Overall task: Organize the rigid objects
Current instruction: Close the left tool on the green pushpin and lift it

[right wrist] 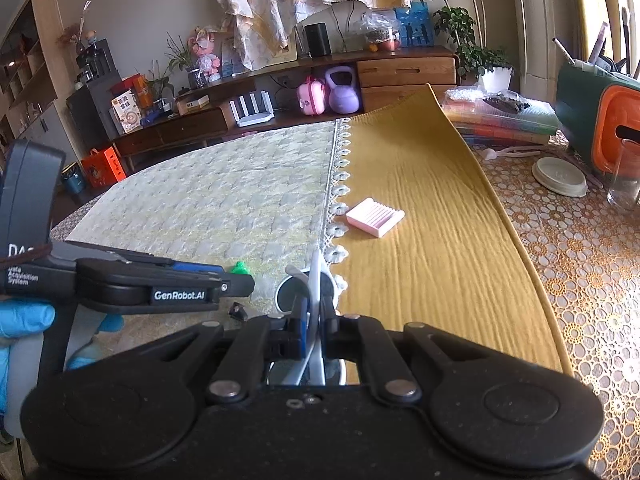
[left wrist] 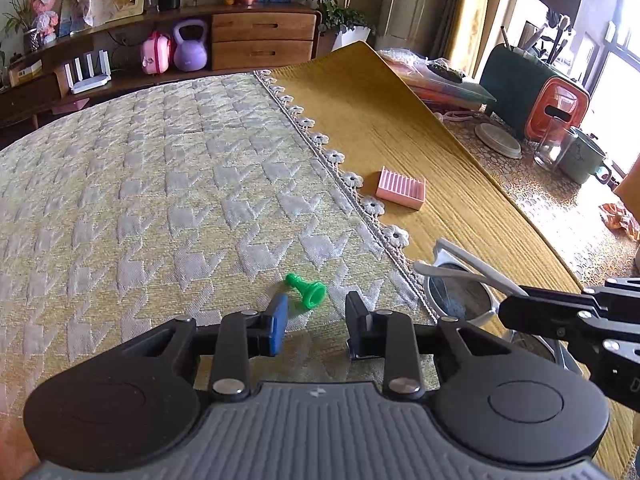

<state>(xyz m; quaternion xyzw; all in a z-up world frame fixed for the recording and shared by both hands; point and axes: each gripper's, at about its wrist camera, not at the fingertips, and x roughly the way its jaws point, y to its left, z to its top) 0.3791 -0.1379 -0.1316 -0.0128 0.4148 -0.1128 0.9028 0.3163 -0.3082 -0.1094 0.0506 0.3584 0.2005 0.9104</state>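
A small green chess pawn (left wrist: 307, 290) lies on its side on the houndstooth cloth (left wrist: 160, 200), just ahead of my open, empty left gripper (left wrist: 316, 320). It shows as a green speck in the right wrist view (right wrist: 240, 268). White-framed sunglasses (left wrist: 460, 288) lie at the seam of the mustard cloth (left wrist: 420, 140). My right gripper (right wrist: 314, 312) is shut on the sunglasses' white frame (right wrist: 316, 280). A pink ridged soap dish (left wrist: 401, 189) sits on the mustard cloth, also in the right wrist view (right wrist: 375, 216).
At the right of the table stand a green and orange box (left wrist: 536, 96), a white lid (left wrist: 498, 140), a glass (left wrist: 554, 146) and a mug (left wrist: 582, 160). Stacked folders (right wrist: 500, 120) lie at the far right. A wooden sideboard (left wrist: 260, 40) stands behind.
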